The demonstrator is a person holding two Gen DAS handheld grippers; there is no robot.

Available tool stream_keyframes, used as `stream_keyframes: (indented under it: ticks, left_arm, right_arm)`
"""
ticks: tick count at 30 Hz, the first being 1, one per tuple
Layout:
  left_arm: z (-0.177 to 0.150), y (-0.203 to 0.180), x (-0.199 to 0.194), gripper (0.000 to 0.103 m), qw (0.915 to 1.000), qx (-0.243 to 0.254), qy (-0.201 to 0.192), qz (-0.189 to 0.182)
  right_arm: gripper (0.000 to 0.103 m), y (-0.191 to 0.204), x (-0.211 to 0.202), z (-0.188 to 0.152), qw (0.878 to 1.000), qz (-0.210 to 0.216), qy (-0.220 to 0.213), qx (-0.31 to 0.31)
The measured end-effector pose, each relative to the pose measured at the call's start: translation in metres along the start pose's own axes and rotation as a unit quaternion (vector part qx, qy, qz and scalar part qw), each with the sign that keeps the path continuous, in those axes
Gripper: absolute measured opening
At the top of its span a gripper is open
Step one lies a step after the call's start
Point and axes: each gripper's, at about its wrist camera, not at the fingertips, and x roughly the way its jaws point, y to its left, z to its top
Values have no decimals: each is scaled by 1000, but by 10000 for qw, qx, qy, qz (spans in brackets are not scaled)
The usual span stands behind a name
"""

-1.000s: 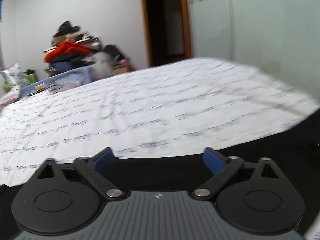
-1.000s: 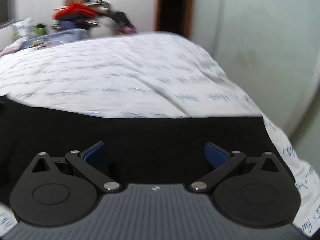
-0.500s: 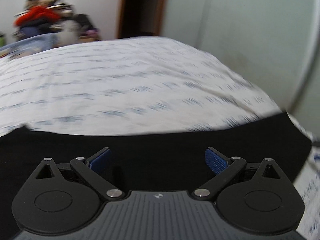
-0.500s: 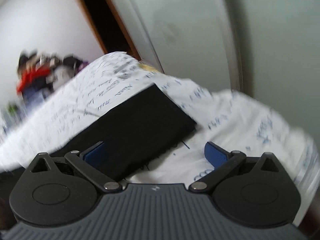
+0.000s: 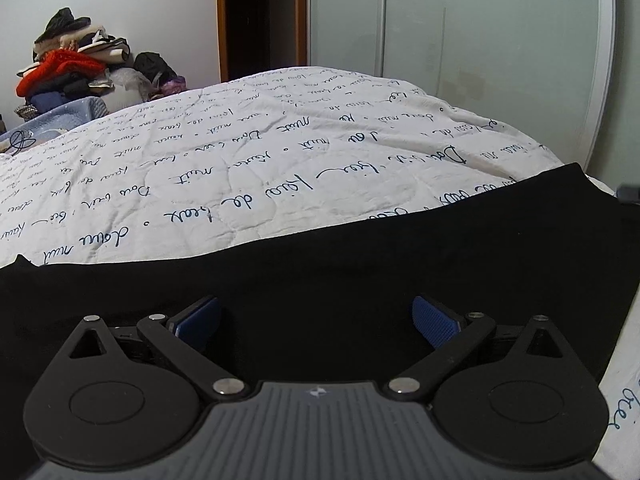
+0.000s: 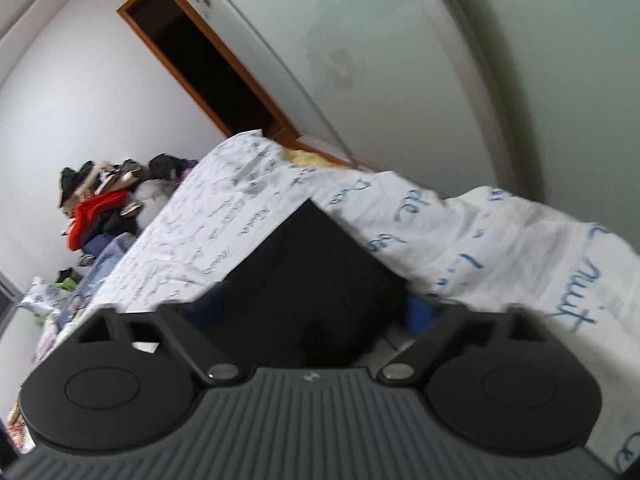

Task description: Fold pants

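Observation:
Black pants [image 5: 320, 260] lie flat across the near side of a bed with a white quilt [image 5: 280, 140] printed in blue script. My left gripper [image 5: 316, 316] hovers low over the dark cloth, open, with its blue pads [image 5: 434, 320] wide apart and nothing pinched. In the right wrist view, which is tilted, a squared end of the pants [image 6: 312, 248] runs in between the fingers of my right gripper [image 6: 312, 312]. Its jaws are closing with that cloth between them. The blue pad [image 6: 418, 314] on the right stands just beside the cloth's edge; the left pad is mostly hidden.
A heap of clothes [image 5: 68, 68] with a red garment is stacked past the bed's far left corner. A dark doorway [image 5: 260, 16] and pale sliding wardrobe doors [image 5: 480, 60] stand behind. The quilt [image 6: 500, 240] drops off the bed's edge just right of the pants' end.
The left view swung right until the pants' end showed at the right. My right gripper rolled, moved to the pants' end corner, and its jaws narrowed around the cloth.

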Motion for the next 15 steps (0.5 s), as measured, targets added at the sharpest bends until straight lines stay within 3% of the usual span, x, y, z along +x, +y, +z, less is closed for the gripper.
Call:
stream_keyframes:
  ticks: [1, 3, 9, 13, 15]
  left_arm:
    - [0, 0, 0, 103, 10000, -1, 2, 0]
    - [0, 0, 1, 103, 10000, 4, 10, 3]
    - [-1, 0, 1, 103, 10000, 1, 5, 2]
    - [-1, 0, 1, 103, 10000, 2, 5, 6]
    - [-1, 0, 1, 103, 10000, 4, 3, 8]
  right_arm:
    - [49, -2, -2, -1, 10000, -73, -31, 17]
    - [36, -7, -3, -3, 9999, -146, -19, 75]
    - [36, -8, -6, -3, 9999, -96, -50, 37]
    - [75, -7, -13, -7, 9998, -3, 19, 206]
    - [80, -3, -16, -11, 9998, 41, 23, 195]
